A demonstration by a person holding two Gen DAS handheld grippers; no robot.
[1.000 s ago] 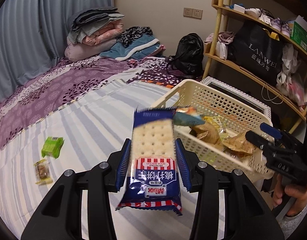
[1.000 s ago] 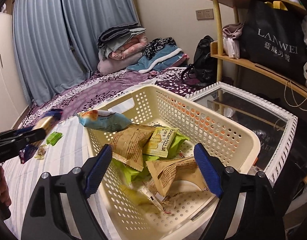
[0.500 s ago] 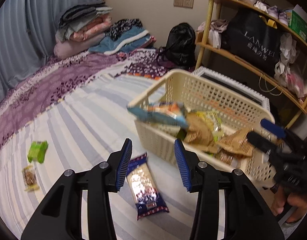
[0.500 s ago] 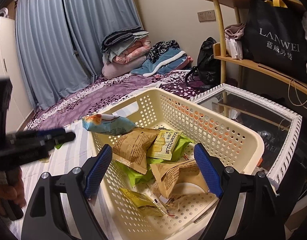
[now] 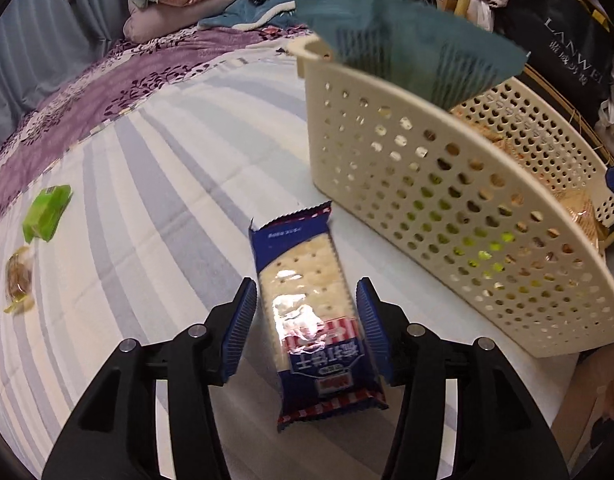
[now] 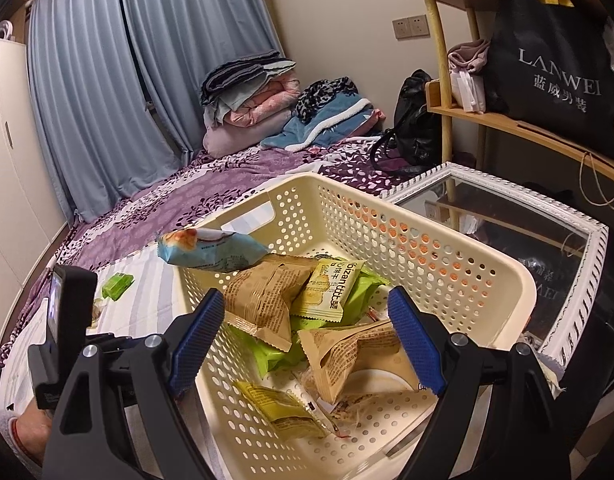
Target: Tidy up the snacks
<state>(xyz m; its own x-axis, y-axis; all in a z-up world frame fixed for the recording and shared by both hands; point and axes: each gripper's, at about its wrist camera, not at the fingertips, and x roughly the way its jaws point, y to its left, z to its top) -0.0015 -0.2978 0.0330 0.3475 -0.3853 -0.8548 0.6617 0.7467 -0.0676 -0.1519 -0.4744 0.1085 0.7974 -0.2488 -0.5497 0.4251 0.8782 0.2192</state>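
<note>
A blue cracker packet [image 5: 307, 312] lies flat on the striped bedsheet beside the cream perforated basket [image 5: 447, 208]. My left gripper [image 5: 307, 320] is low over it, open, with one finger on each side of the packet and not pressing it. A light-blue snack bag [image 6: 211, 250] rests on the basket's near-left rim; in the left wrist view it shows blurred [image 5: 411, 52]. My right gripper [image 6: 303, 344] is open and empty above the basket [image 6: 467, 256], which holds several brown, green and yellow snack packets.
A green packet [image 5: 47, 212] and a small clear-wrapped snack [image 5: 19, 280] lie on the sheet at far left. A white-framed glass table [image 6: 567, 232] and a wooden shelf stand right of the basket. Folded bedding is piled at the bed's far end.
The cracker packet dropped out of my left gripper onto the sheet beside the basket. The left gripper then came down over it, fingers open. The right gripper stayed over the basket.
</note>
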